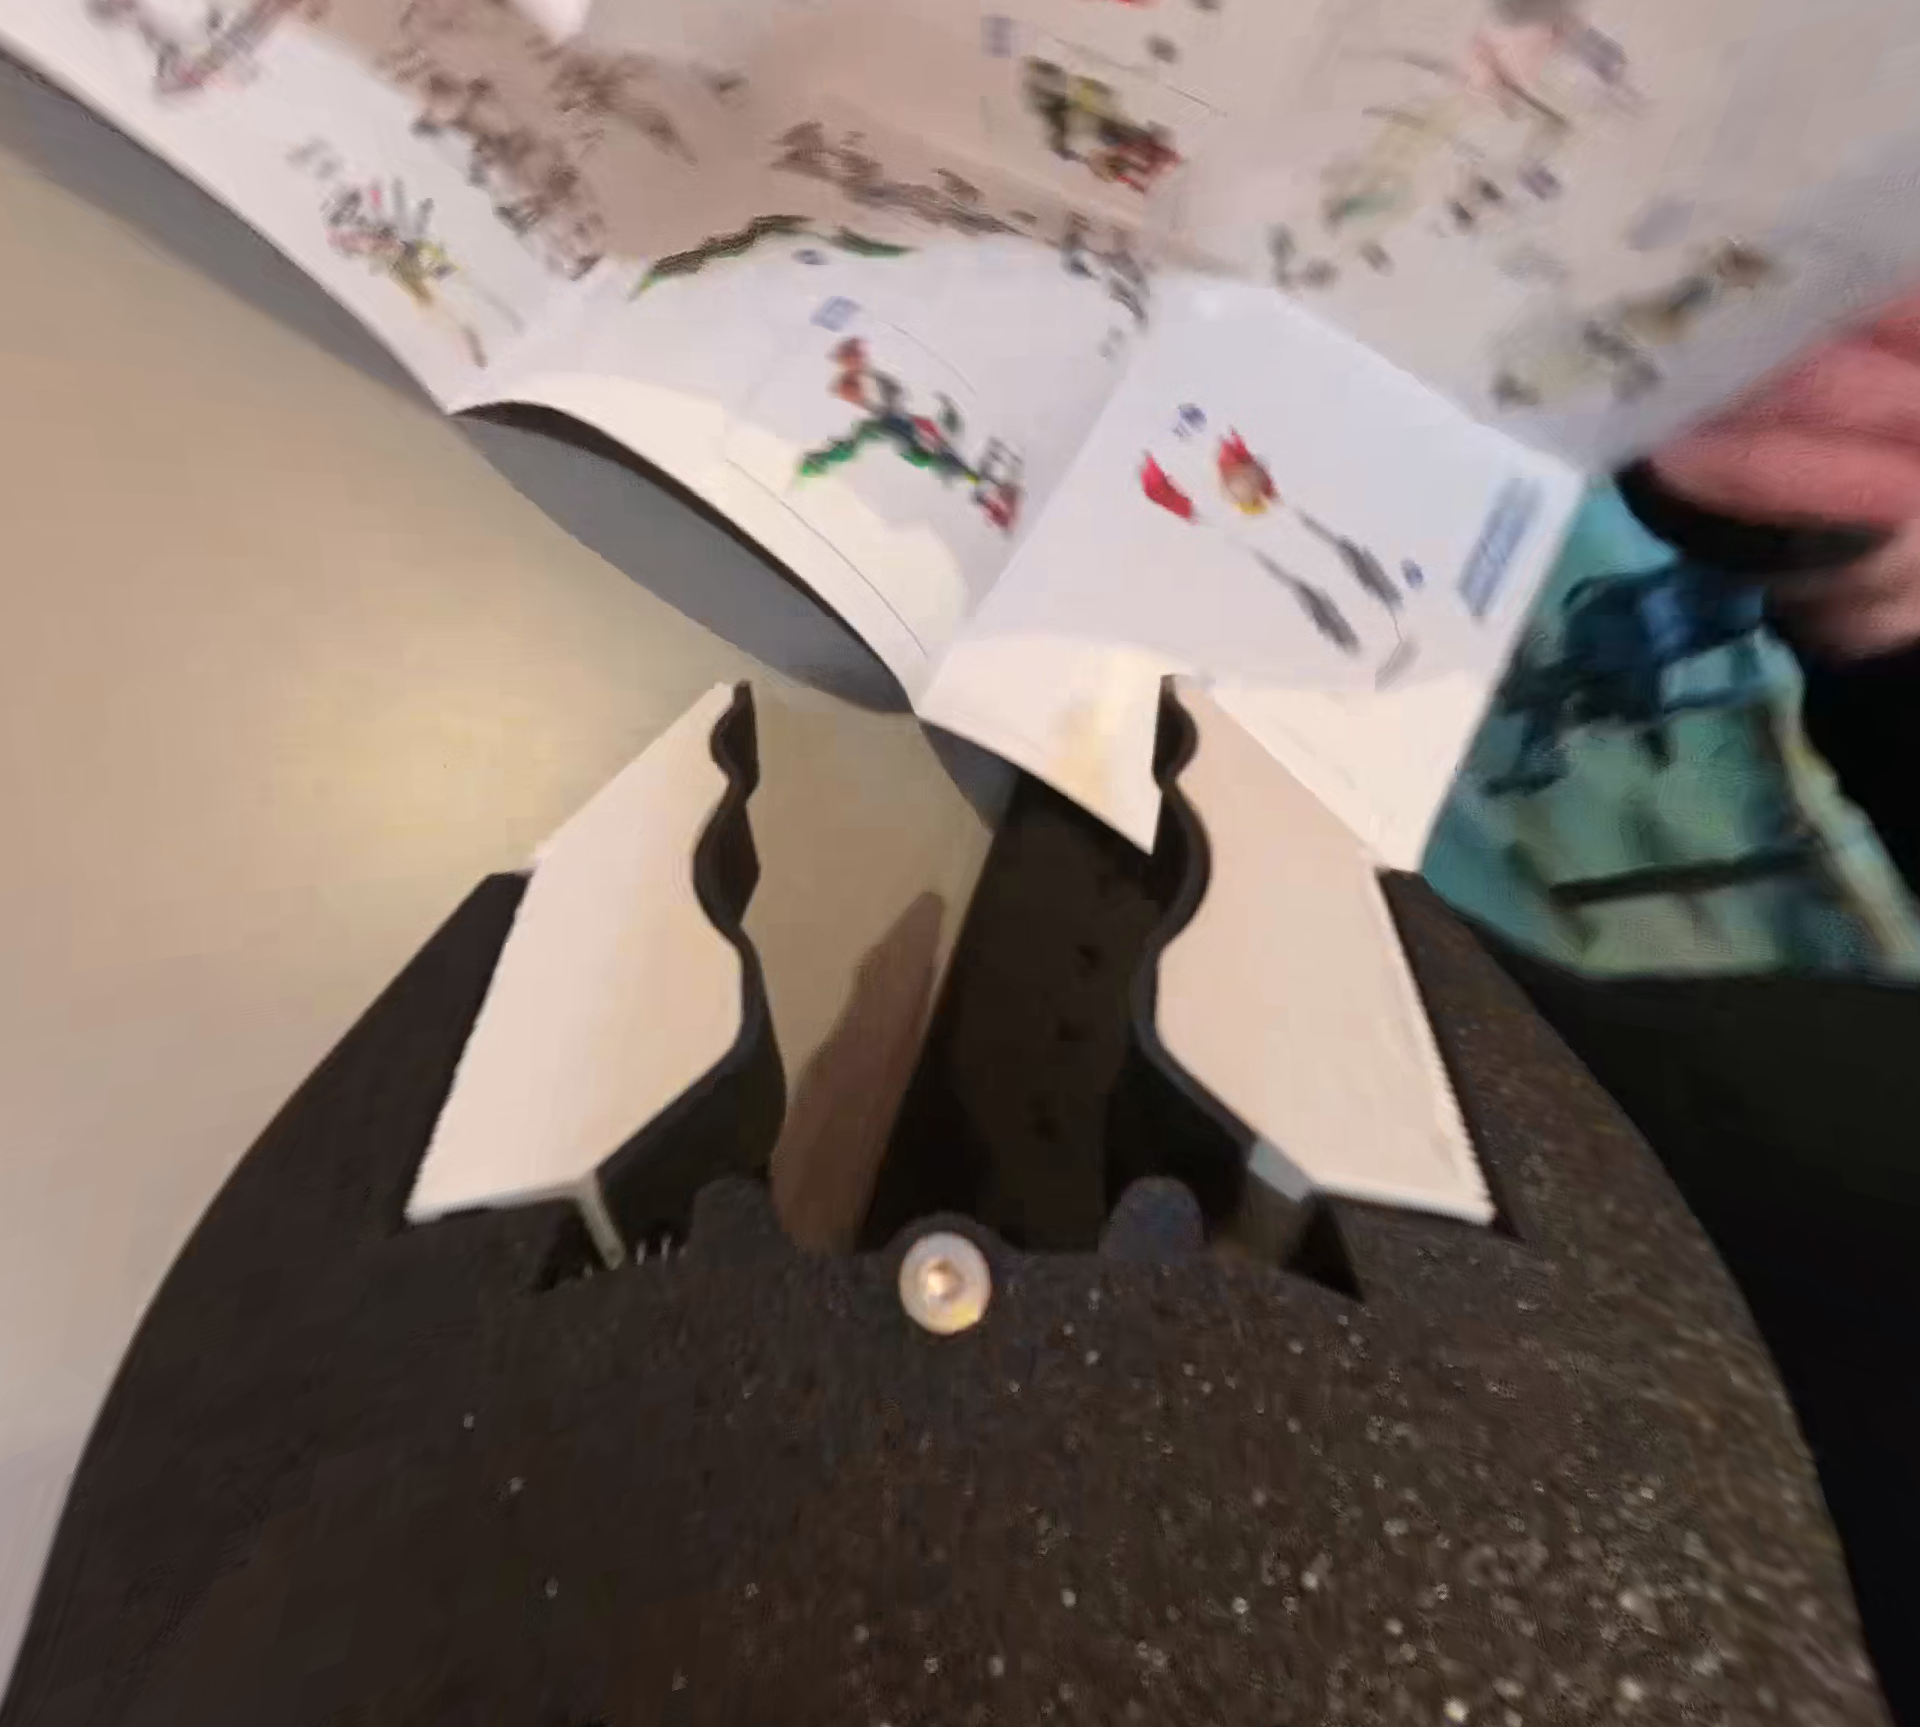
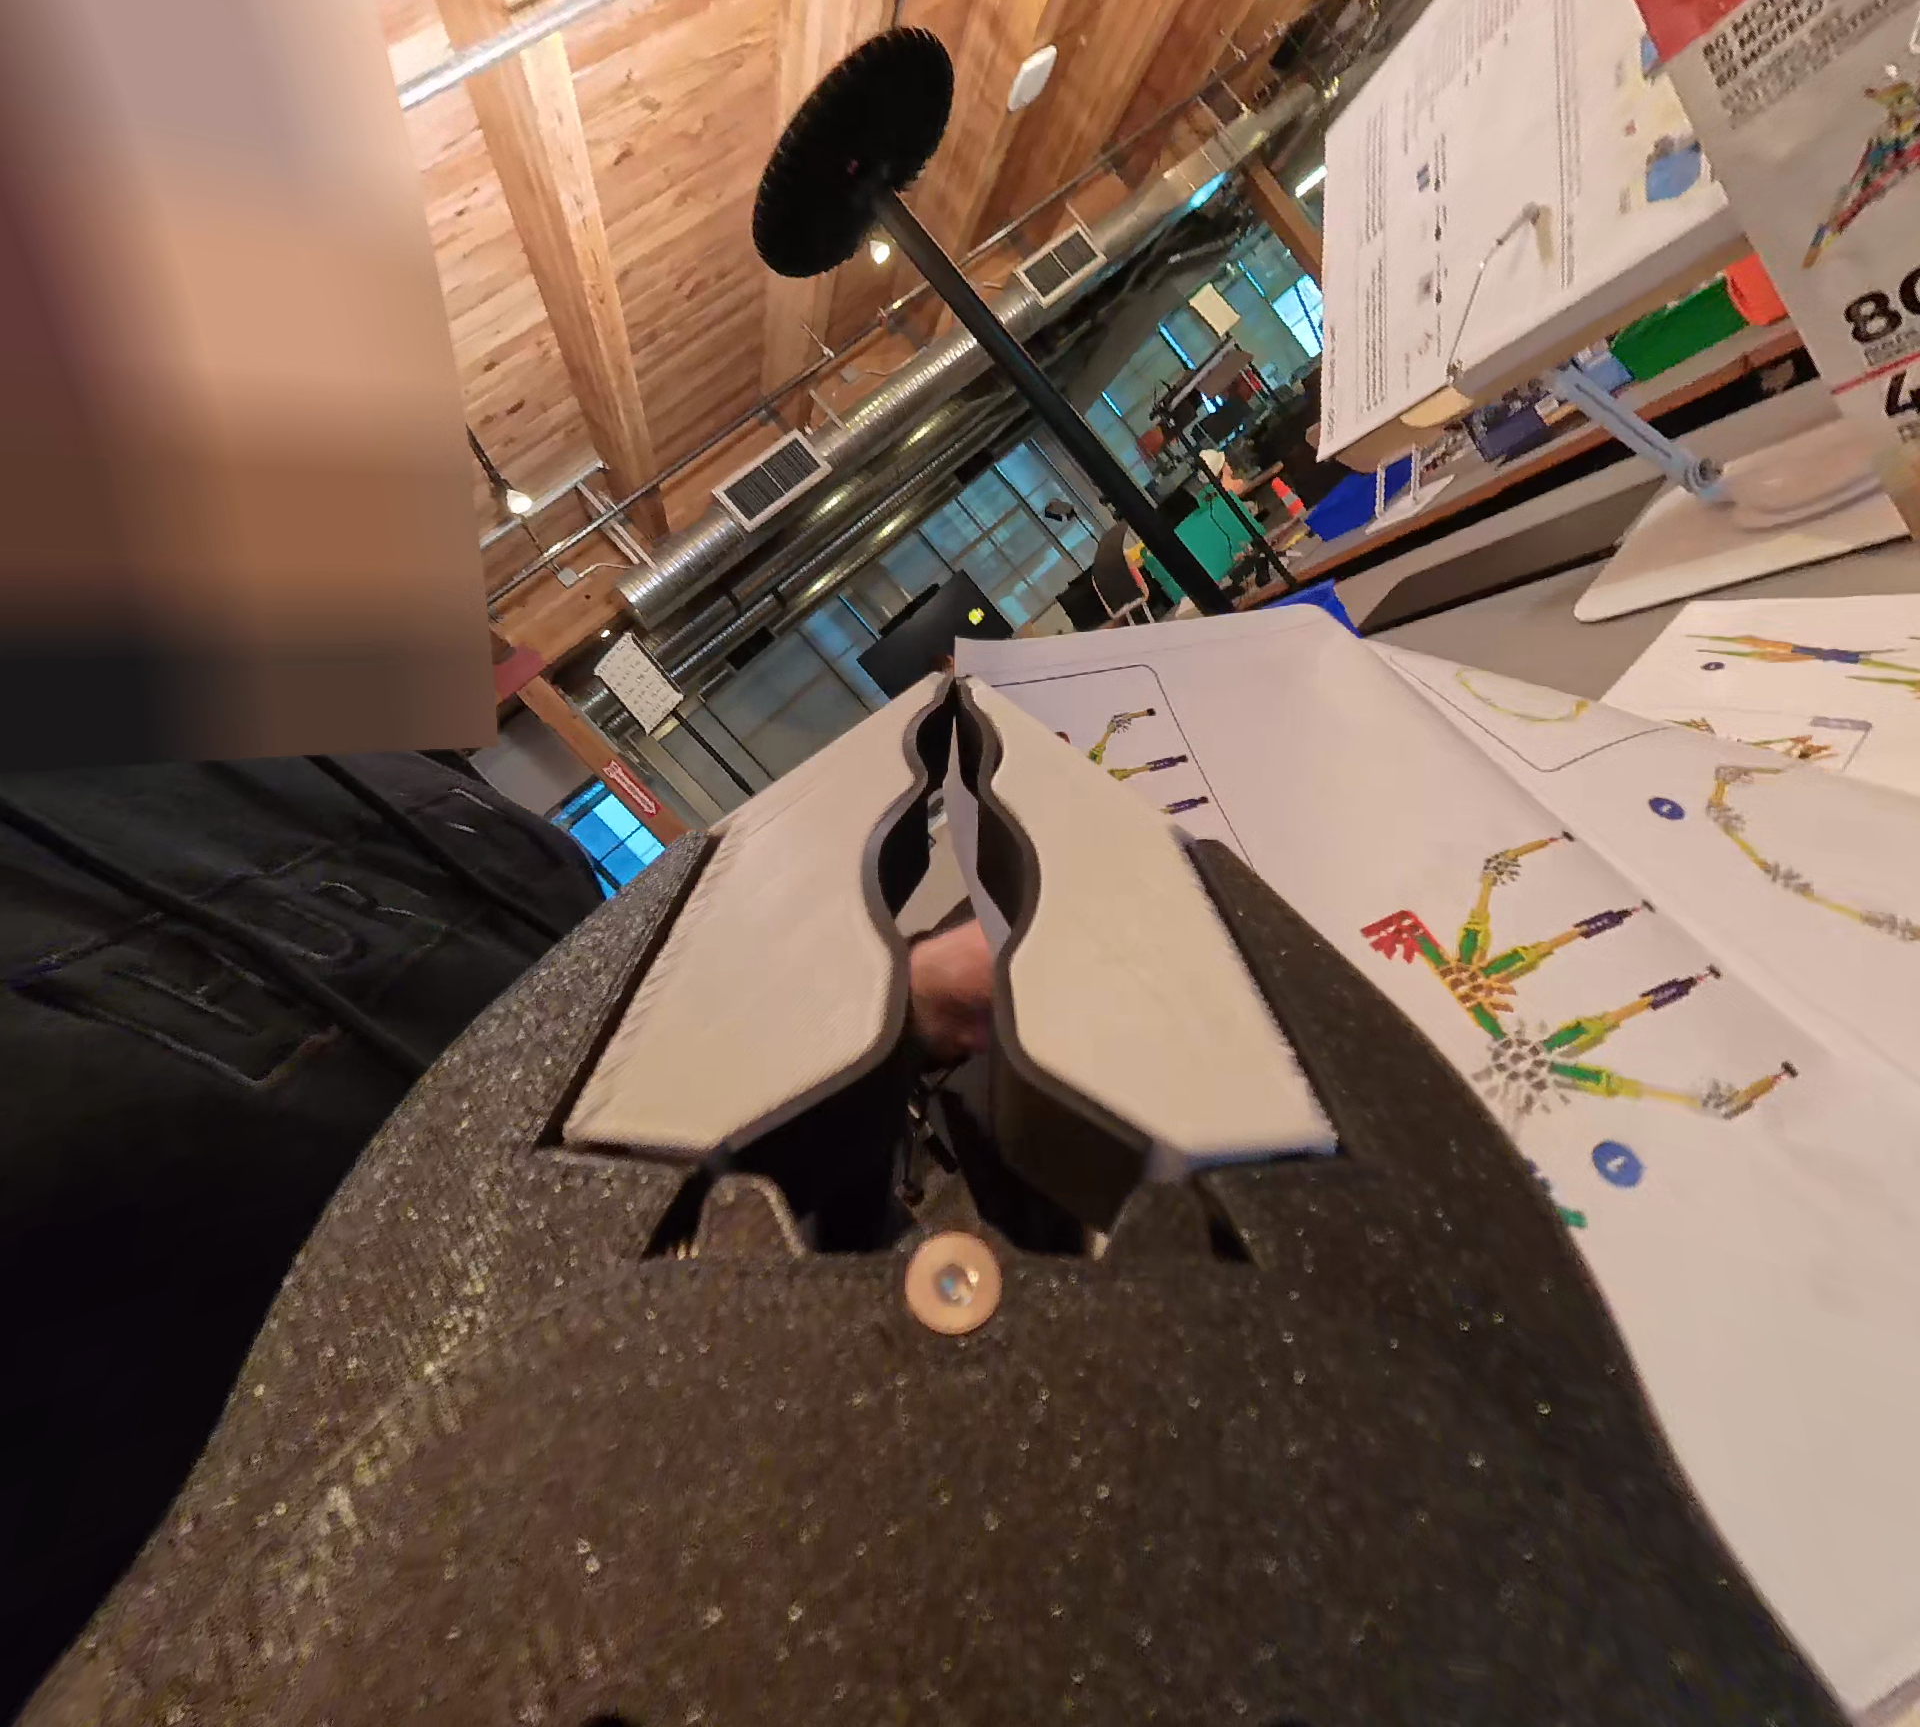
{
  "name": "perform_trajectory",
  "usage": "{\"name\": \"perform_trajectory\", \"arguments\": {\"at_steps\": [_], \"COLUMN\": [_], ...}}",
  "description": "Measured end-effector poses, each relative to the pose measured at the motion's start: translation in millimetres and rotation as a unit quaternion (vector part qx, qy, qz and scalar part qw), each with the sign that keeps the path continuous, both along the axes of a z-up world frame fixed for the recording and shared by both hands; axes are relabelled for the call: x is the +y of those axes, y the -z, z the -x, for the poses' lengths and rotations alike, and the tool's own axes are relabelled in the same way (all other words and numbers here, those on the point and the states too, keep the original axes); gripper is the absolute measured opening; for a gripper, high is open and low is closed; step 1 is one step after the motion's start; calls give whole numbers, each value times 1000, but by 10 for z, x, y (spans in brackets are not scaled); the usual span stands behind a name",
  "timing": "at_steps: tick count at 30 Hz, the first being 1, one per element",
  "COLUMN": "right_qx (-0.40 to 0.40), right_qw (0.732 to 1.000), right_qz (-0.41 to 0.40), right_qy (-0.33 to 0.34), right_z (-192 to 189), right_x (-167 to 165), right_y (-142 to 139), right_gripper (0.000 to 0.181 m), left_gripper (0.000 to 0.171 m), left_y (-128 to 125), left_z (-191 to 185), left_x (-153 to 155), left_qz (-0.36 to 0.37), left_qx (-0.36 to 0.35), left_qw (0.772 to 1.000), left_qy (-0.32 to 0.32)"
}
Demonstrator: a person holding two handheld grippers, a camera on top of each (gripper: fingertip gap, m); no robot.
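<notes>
An open instruction booklet (image 1: 904, 451) with coloured building diagrams lies on a beige table (image 1: 260, 638). My left gripper (image 1: 956, 690) is open, and the booklet's near corner lies between its fingertips, close to the right finger (image 1: 1278, 898). One page (image 1: 1351, 67) stands lifted and blurred above the booklet. My right gripper (image 2: 954, 690) is shut, with a thin white edge of a booklet page (image 2: 1351, 846) pinched between its fingers. A hand (image 1: 1818, 451) shows at the right edge of the left wrist view.
A red and grey box (image 2: 1818, 119) and a white stand holding a printed sheet (image 2: 1475, 171) are at the back right. A black pole with a disc top (image 2: 852, 150) rises behind. A person in a dark jacket (image 2: 208, 950) is at the left. A teal object (image 1: 1662, 794) lies right of the booklet.
</notes>
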State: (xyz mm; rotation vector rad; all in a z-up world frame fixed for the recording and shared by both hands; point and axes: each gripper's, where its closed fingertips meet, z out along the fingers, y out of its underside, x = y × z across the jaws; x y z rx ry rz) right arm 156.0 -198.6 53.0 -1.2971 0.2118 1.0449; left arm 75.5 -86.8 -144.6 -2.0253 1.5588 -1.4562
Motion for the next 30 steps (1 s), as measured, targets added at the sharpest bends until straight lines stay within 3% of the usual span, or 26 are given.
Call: {"name": "perform_trajectory", "arguments": {"at_steps": [3,6,9,11,15,21,26,30], "right_qx": [10,23,37,39,35,35,47,17], "right_qw": [1000,999,997,997,994,985,971,955], "right_qz": [-23,-42,-51,-51,-44,2,87,198], "right_qy": [13,27,37,47,90,171,216,220], "right_z": [-68,-150,-235,-301,-546,-967,-1047,-858], "right_x": [-72,-149,-211,-240,-337,-528,-597,-619], "right_y": [-111,-181,-199,-185,-153,120,738,1380], "right_gripper": [0,0,0,0,0,0,0,0], "left_gripper": [73,59,33,2,0,0,0,0], "left_y": [195,238,214,172,-37,-281,-477,-653], "left_z": [-243,-399,-548,-662,-734,-406,-90,86], "left_x": [15,45,-16,-54,41,467,826,986], "left_qz": [133,248,280,300,269,208,122,35], "left_qx": [17,29,14,-7,-57,-67,-60,-45], "left_qw": [990,967,959,953,960,973,987,996], "left_qy": [-33,-56,-46,-44,-52,-74,-87,-70]}}
